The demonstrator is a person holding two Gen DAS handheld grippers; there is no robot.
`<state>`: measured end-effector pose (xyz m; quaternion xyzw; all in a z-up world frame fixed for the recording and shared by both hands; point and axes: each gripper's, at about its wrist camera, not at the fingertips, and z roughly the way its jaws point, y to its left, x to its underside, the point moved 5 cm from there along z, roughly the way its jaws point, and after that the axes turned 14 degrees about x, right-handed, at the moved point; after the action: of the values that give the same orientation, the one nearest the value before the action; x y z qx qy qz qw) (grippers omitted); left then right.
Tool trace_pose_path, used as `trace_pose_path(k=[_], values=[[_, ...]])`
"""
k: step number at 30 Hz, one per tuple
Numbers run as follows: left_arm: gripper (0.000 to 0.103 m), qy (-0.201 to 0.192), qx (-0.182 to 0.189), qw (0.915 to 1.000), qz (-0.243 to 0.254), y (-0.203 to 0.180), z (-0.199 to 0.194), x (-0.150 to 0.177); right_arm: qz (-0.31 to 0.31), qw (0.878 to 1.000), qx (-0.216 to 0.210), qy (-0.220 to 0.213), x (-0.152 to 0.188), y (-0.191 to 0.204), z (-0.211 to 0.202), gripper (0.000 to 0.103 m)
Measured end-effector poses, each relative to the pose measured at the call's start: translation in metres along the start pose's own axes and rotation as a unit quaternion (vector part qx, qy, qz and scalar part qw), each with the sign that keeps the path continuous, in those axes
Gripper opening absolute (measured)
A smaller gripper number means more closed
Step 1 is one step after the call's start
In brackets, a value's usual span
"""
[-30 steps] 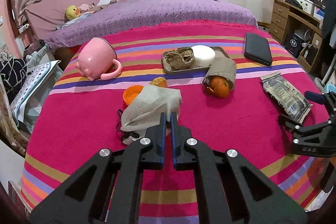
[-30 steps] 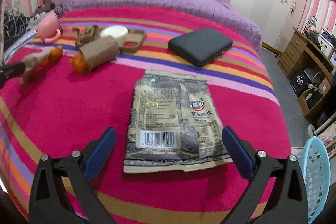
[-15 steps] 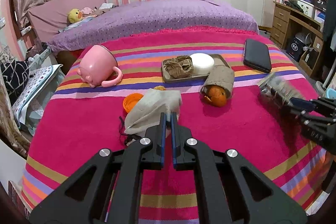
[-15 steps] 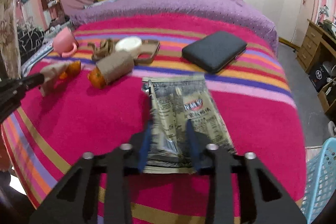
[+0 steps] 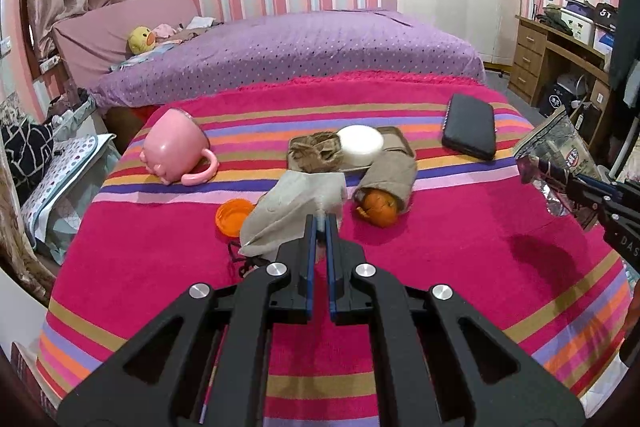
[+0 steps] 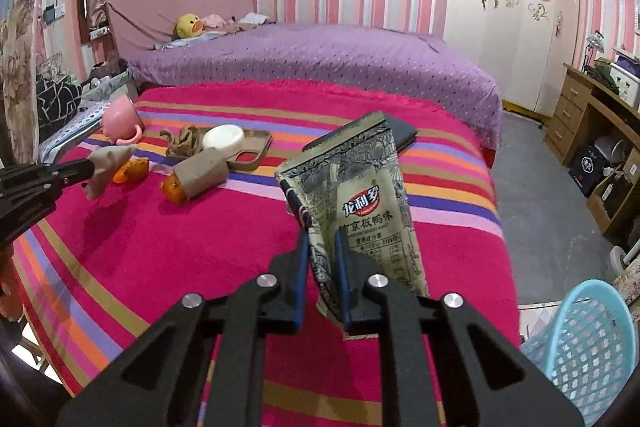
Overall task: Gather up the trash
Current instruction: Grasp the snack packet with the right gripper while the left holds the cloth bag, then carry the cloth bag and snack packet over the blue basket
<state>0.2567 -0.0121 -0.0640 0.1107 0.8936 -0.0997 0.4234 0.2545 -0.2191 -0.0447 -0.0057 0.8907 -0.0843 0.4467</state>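
Note:
My right gripper (image 6: 321, 231) is shut on a beige snack wrapper (image 6: 360, 195), which stands lifted off the striped blanket (image 6: 200, 247); the same wrapper (image 5: 556, 155) shows at the right edge of the left wrist view. A crumpled grey-beige tissue (image 5: 296, 207) hangs just above the blanket with my left gripper (image 5: 319, 221) shut on it; that tissue (image 6: 108, 163) also appears at the left of the right wrist view. An orange peel wrapped in brown paper (image 5: 386, 187) lies beside it. An orange bottle cap (image 5: 234, 217) lies under the tissue's left side.
A tray (image 5: 400, 143) holds crumpled brown paper (image 5: 316, 151) and a white round lid (image 5: 360, 143). A pink mug (image 5: 174, 151) lies tipped over at the left. A black case (image 5: 468, 131) rests at the far right. A light-blue basket (image 6: 588, 347) stands on the floor, right of the bed.
My right gripper went from wide open over the flat wrapper to shut on it and raised it off the blanket. My left gripper lifted the tissue slightly, baring the orange cap.

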Motion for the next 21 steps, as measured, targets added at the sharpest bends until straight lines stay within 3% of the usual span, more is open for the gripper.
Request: trace_pose_path(k=[21], values=[[0.003, -0.015, 0.032, 0.9991, 0.025, -0.084, 0.012, -0.019, 0.028, 0.999, 0.025, -0.005, 0.011, -0.071, -0.010, 0.013]])
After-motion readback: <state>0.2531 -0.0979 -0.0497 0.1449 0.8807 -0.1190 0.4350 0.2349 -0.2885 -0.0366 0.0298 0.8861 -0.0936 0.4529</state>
